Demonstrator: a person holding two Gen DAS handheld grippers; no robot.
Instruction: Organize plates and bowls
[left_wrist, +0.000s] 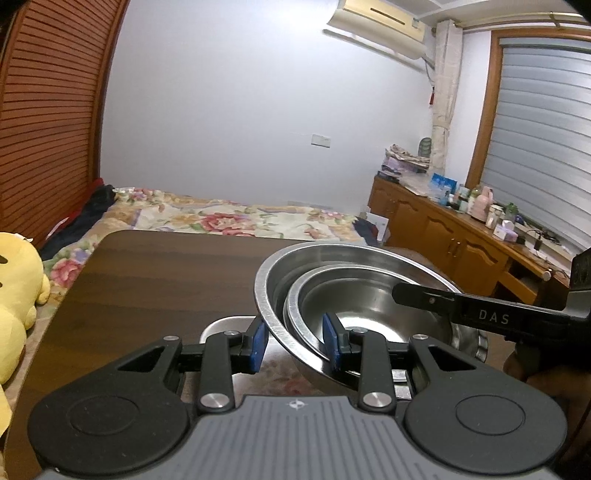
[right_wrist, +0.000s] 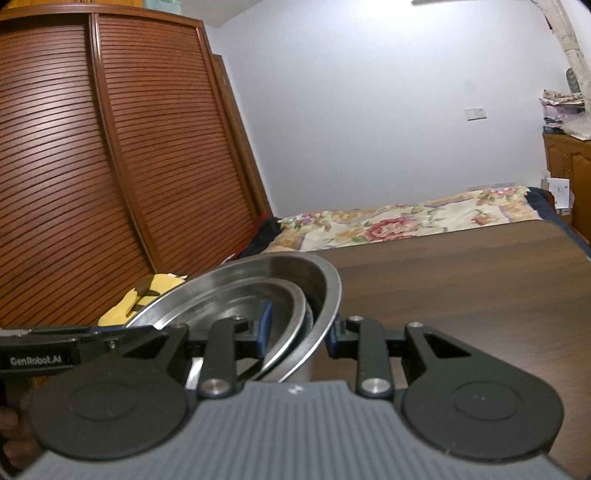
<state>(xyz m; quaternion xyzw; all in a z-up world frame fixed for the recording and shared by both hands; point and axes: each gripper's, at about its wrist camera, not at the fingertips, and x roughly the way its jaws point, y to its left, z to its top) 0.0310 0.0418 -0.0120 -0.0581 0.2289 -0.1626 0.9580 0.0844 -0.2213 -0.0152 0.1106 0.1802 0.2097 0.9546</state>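
Nested steel bowls (left_wrist: 354, 291), stiff, light & slick, are tilted above the surface (left_wrist: 155, 280), rims straddled by left claw (left_wrist: 295, 341) & right claw (right_wrist: 297, 332), contact unconfirmed.

Desk (left_wrist: 155, 280): it sits in front of me, with the bed (left_wrist: 221, 214) directly behind its far edge.
Large bowl (left_wrist: 280, 269): I see it tilted above the desk's right part in my left view.
Smaller bowl (left_wrist: 369, 295): nested inside the large bowl.
Left gripper (left_wrist: 293, 341): my fingers (left_wrist: 258, 341) straddle the near rims of both bowls — one outside, one inside.
Right gripper (right_wrist: 299, 332): it straddles the rims on the opposite side, one finger inside, one outside.
Flat steel piece (left_wrist: 225, 325): on the desk, under the left gripper; I cannot tell what it is.
Wardrobe (right_wrist: 110, 147): left of the bed.
Plush toy (left_wrist: 18, 288): left of the desk.
Sideboard (left_wrist: 461, 236): right of the bed — against the window wall.
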